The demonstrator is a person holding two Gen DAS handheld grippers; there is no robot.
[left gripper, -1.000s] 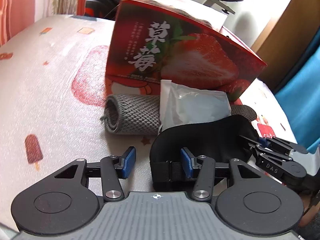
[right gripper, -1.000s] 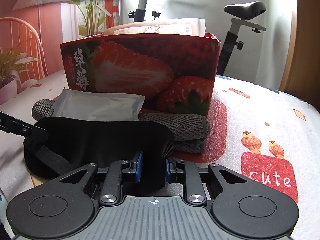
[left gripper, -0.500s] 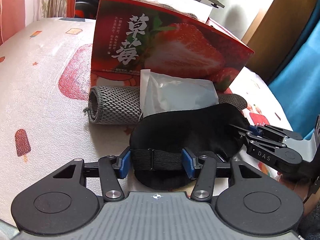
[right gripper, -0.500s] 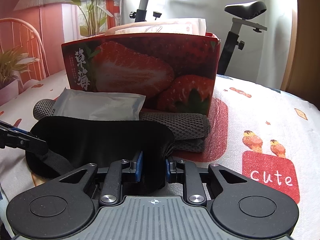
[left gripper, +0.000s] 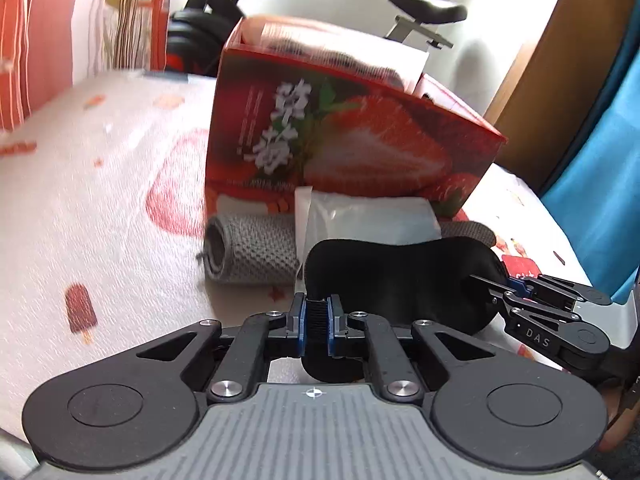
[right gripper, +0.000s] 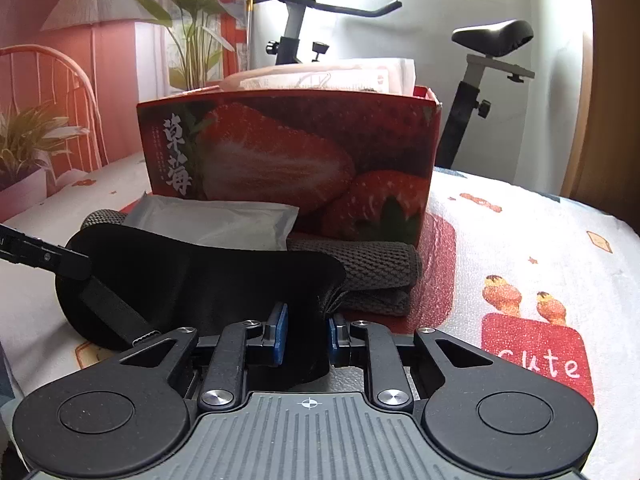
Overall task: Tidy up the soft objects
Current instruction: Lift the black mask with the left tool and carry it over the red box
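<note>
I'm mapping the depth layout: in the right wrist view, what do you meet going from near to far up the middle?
right gripper → black eye mask → grey knit towel → strawberry box → exercise bike.

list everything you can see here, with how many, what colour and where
sleep mask: 1, black, on the bed cover, held at both ends
towel: 1, grey, rolled, in front of the box
plastic packet: 1, clear white, leaning on the box, over the towel
strawberry box: 1, red, behind the towel, items inside
bed cover: 1, white with prints
exercise bike: 1, black, behind
plants: 2, green, far left
left gripper: 1, black, just closed on the mask's strap
right gripper: 1, black, shut on the mask's other end
</note>
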